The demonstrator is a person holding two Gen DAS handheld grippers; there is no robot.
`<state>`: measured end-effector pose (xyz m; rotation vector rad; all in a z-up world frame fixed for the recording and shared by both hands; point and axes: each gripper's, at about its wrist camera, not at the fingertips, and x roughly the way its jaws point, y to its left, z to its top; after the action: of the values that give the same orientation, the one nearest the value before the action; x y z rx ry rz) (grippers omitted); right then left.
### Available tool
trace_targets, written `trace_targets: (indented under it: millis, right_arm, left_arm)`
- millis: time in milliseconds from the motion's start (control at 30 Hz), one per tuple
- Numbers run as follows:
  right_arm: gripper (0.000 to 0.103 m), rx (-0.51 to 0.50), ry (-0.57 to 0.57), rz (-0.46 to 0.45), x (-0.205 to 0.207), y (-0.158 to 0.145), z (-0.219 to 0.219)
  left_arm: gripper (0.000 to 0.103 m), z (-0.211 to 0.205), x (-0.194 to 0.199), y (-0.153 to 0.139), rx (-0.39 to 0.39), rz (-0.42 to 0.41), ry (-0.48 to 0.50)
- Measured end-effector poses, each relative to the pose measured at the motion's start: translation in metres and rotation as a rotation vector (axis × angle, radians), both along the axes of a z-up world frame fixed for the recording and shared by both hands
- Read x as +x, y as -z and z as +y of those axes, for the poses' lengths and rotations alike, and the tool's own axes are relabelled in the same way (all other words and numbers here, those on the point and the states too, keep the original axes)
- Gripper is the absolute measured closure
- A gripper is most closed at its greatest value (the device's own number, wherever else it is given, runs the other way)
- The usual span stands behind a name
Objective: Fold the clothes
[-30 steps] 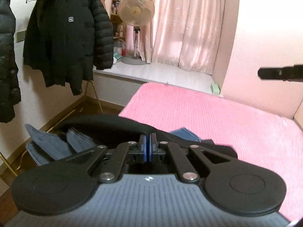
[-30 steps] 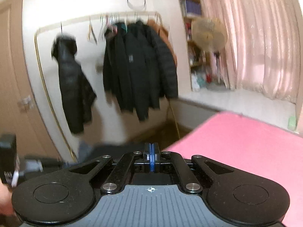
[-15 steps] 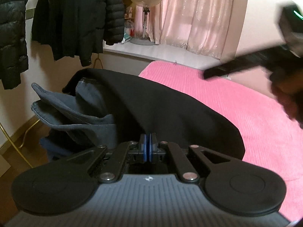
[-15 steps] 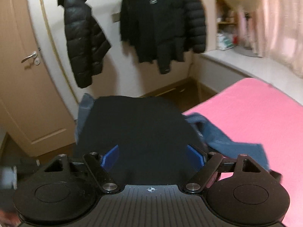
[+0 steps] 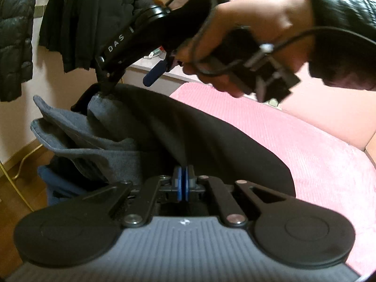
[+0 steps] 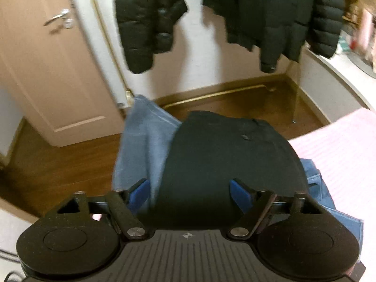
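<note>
Pink ribbed bedspread (image 5: 293, 141) carries at its corner a stack of folded blue-grey denim trousers (image 5: 77, 141), with a black smooth-cloth garment (image 5: 211, 145) draped over the top: placing or squaring step, by my judgement. Left gripper (image 5: 183, 183) is pinched tight on the black garment's near edge; right gripper (image 6: 190, 192) hangs over its far end, jaws closing, cloth between but not yet gripped. Next calls for a firm far-edge pinch, then an even pull; lower stack is hidden, and fingertip contact is blurred.
</note>
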<state>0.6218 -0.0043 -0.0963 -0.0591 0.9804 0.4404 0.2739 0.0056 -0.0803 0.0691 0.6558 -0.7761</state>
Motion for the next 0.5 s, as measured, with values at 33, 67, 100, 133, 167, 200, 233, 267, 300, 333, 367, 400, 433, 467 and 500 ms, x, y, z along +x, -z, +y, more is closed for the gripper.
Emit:
trace_targets:
  millis: [33,67,100,133,167,200,233,267,300,333,367,400,433,467,500]
  right_arm:
    - [0.060,0.019,0.014,0.007,0.002,0.001,-0.005]
    - [0.072,0.038,0.028,0.014,0.003,0.002,-0.010]
    - [0.085,0.058,0.044,0.013,0.004,0.001,-0.016]
    - [0.092,0.098,0.078,0.014,0.004,-0.002,-0.025]
    - [0.097,0.147,0.119,0.017,0.004,-0.005,-0.036]
    - [0.098,0.191,0.151,0.014,0.002,-0.008,-0.046]
    - [0.099,0.235,0.179,0.009,-0.002,-0.013,-0.056]
    - [0.099,0.264,0.199,-0.005,-0.004,-0.018,-0.063]
    - [0.099,0.301,0.222,-0.024,-0.007,-0.024,-0.074]
    - [0.099,0.340,0.253,-0.041,-0.011,-0.032,-0.086]
    - [0.099,0.380,0.286,-0.062,-0.017,-0.040,-0.100]
    - [0.099,0.420,0.319,-0.084,-0.024,-0.047,-0.115]
    - [0.099,0.454,0.342,-0.106,-0.033,-0.054,-0.128]
    - [0.099,0.485,0.368,-0.133,-0.044,-0.063,-0.144]
    - [0.099,0.514,0.399,-0.160,-0.058,-0.071,-0.161]
  left_arm:
    - [0.099,0.000,0.001,0.002,0.005,0.005,-0.004]
    - [0.098,-0.001,0.002,0.003,0.008,0.008,-0.006]
    - [0.096,-0.001,0.003,0.004,0.014,0.012,-0.010]
    - [0.093,-0.001,0.004,0.005,0.021,0.016,-0.013]
    - [0.086,-0.002,0.005,0.006,0.027,0.017,-0.017]
    - [0.080,-0.004,0.005,0.007,0.032,0.012,-0.015]
    - [0.071,-0.007,0.005,0.007,0.038,0.005,-0.011]
    - [0.071,-0.009,0.004,0.007,0.044,-0.001,-0.007]
    - [0.071,-0.013,0.004,0.007,0.049,-0.003,0.003]
    - [0.071,-0.018,0.004,0.007,0.054,-0.004,0.014]
    - [0.072,-0.022,0.004,0.007,0.059,-0.005,0.025]
    - [0.072,-0.026,0.002,0.005,0.062,-0.017,0.039]
    - [0.072,-0.031,-0.001,0.002,0.056,-0.029,0.059]
    - [0.072,-0.036,-0.005,0.000,0.052,-0.039,0.079]
    - [0.072,-0.040,-0.008,-0.003,0.049,-0.049,0.098]
